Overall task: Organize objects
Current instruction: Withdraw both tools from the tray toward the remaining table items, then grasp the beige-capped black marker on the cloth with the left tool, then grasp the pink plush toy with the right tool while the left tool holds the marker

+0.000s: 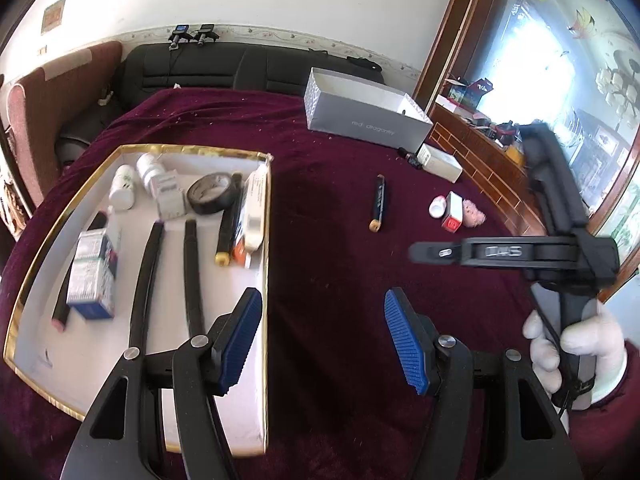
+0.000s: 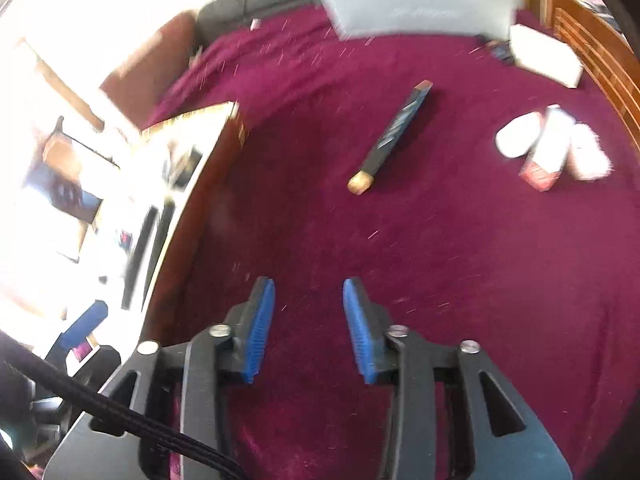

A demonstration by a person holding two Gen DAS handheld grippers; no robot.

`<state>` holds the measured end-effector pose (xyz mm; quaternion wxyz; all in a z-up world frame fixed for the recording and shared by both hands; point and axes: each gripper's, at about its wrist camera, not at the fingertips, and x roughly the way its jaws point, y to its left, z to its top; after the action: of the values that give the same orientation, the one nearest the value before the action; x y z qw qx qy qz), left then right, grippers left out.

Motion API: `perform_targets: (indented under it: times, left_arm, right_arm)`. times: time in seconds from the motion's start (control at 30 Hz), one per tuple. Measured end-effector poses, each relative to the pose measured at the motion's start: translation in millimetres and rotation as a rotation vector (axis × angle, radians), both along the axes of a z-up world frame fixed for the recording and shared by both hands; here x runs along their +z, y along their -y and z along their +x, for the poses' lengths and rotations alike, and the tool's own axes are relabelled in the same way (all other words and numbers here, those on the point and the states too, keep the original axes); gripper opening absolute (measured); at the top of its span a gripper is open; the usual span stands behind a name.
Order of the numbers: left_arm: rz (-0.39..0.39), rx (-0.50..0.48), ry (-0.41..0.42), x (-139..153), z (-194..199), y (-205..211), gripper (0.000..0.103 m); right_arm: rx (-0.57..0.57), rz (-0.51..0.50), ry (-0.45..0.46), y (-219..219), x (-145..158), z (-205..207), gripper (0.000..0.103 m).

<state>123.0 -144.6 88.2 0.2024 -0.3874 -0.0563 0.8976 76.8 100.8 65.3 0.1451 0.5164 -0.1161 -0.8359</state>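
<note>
Left gripper (image 1: 324,340) wide open, empty, above gold-rimmed tray's (image 1: 265,264) right edge. Right gripper (image 2: 308,330) open narrower, empty, over maroon cloth (image 2: 460,260). Dark gold-capped tube (image 2: 392,136) flat on cloth, ahead of right gripper, outside tray.

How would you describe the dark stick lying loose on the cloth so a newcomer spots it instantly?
Start at the maroon tablecloth, right of the gold-rimmed tray and in front of the grey box. The dark stick lies alone mid-cloth. Unlike the white bottle and cartons further right, it is long, slim, black, gold-capped.
</note>
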Motion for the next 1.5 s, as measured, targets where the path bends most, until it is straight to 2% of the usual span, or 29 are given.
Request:
perform_targets:
  times: [0.1, 0.13, 0.2, 0.23, 0.27, 0.33, 0.37, 0.43, 0.5, 0.63, 0.73, 0.87, 0.97, 1.03, 1.1, 1.17, 1.3, 1.4, 1.5]
  left_arm:
    - [-0.011, -0.019, 0.005, 7, -21, -12, 0.058]
    - [-0.014, -0.029, 0.014, 8, -29, -18, 0.059]
    - [-0.032, -0.054, 0.049, 5, -51, -36, 0.061]
    - [-0.038, -0.066, 0.074, 1, -62, -46, 0.061]
    - [-0.039, -0.076, 0.089, -2, -70, -54, 0.06]
    - [-0.046, -0.099, 0.12, -10, -87, -74, 0.06]
    - [-0.055, -0.106, 0.135, -16, -96, -85, 0.06]
    - [-0.061, -0.143, 0.153, -25, -110, -107, 0.06]
    - [-0.128, -0.152, 0.125, -33, -121, -130, 0.06]
    - [-0.234, -0.178, 0.069, -46, -141, -169, 0.06]
    - [-0.281, -0.206, 0.026, -51, -155, -190, 0.06]
    - [-0.368, -0.217, -0.011, -62, -174, -219, 0.06]
    - [-0.373, -0.196, 0.008, -71, -186, -229, 0.06]
    - [-0.363, -0.189, 0.049, -80, -191, -229, 0.061]
    - [-0.323, -0.178, 0.054, -80, -190, -221, 0.053]
    - [-0.298, -0.17, 0.058, -77, -185, -214, 0.012]
    - [-0.262, -0.147, 0.079, -72, -169, -193, 0.011]
    - [-0.212, -0.144, 0.115, -67, -147, -168, 0.011]
    - [-0.19, -0.13, 0.117, -62, -123, -148, 0.011]
  right_arm:
    - [-0.102, -0.002, -0.122, -28, 21, 9, 0.039]
    - [-0.145, 0.01, -0.19, -38, 30, 15, 0.041]
    - [-0.228, 0.064, -0.323, -48, 42, 16, 0.066]
    - [-0.29, 0.096, -0.397, -58, 50, 26, 0.09]
    - [-0.344, 0.099, -0.45, -68, 54, 34, 0.103]
    - [-0.447, 0.021, -0.528, -95, 51, 40, 0.103]
    - [-0.486, -0.013, -0.506, -108, 46, 36, 0.103]
    - [-0.557, -0.075, -0.386, -135, 26, 17, 0.103]
    - [-0.6, -0.109, -0.324, -152, 6, 1, 0.103]
    - [-0.646, -0.024, -0.297, -168, -18, -19, 0.103]
    - [-0.658, -0.05, -0.319, -172, -31, -19, 0.103]
    - [-0.636, -0.069, -0.338, -180, -30, -13, 0.103]
    - [-0.64, -0.074, -0.363, -181, -27, -10, 0.103]
    - [-0.639, -0.074, -0.363, -181, -26, -9, 0.103]
    - [-0.64, -0.085, -0.357, -183, -27, -10, 0.103]
    - [-0.643, -0.088, -0.348, -185, -28, -11, 0.103]
    - [-0.654, -0.087, -0.333, -187, -31, -12, 0.103]
    - [-0.661, -0.087, -0.322, -189, -34, -12, 0.103]
    - [-0.669, -0.087, -0.311, -191, -36, -12, 0.103]
